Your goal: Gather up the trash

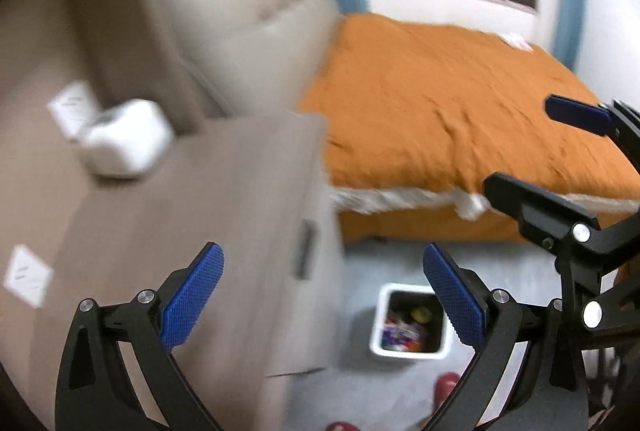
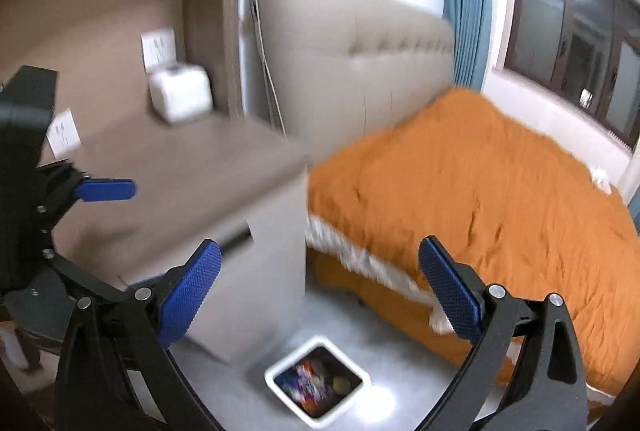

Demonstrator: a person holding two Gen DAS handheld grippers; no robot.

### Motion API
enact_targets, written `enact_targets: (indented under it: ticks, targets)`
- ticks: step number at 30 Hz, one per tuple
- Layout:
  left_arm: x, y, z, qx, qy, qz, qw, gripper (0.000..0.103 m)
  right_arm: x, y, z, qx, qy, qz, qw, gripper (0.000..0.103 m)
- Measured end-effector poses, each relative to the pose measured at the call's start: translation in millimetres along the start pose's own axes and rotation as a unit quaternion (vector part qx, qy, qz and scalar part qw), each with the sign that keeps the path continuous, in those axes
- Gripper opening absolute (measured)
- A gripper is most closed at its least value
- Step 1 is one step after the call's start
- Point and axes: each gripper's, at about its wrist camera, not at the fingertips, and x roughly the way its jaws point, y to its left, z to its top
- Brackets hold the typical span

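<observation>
Well, both the left gripper [image 1: 324, 295] and right gripper [image 2: 320, 291] hang spread and empty high above the floor, the white bin [image 2: 318, 391] of wrappers almost straight below, nearer the right.

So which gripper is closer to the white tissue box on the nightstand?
The left. The left gripper hangs over the nightstand top, on the same side as the tissue box. The right gripper is farther off, over the floor gap near the trash bin beside the bed.
</observation>
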Motion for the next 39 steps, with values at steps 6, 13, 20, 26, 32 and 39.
enact_targets:
  ticks: [6, 13, 20, 26, 32, 39]
  targets:
    - [-56.2, 79.8, -1.7, -0.049, -0.025, 0.085, 0.9948, 0.098, -5.1, 62.4, 42.1, 0.001, -0.037, 0.053, 0.998, 0.099]
    - [-103.0, 165.0, -25.0, -0.151, -0.042, 0.14, 0.9776, 0.098, -12.8, 138.8, 84.1, -0.03, -0.068, 0.079, 0.994, 0.099]
    - [-129.8, 215.0, -49.0, -0.214, -0.056, 0.178, 0.9589, 0.098, -20.0, 190.2, 98.7, -0.048, -0.081, 0.102, 0.99, 0.099]
    - [-142.6, 234.3, -54.7, -0.221, -0.059, 0.195, 0.9538, 0.098, -18.9, 215.4, 102.7, -0.05, -0.072, 0.113, 0.99, 0.099]
    - [-147.1, 245.4, -56.2, -0.226, -0.061, 0.201, 0.951, 0.098, -17.5, 223.2, 107.8, -0.045, -0.076, 0.108, 0.99, 0.099]
    - [-146.6, 250.4, -53.3, -0.223, -0.058, 0.204, 0.9514, 0.098, -15.9, 227.4, 110.6, -0.039, -0.079, 0.1, 0.991, 0.099]
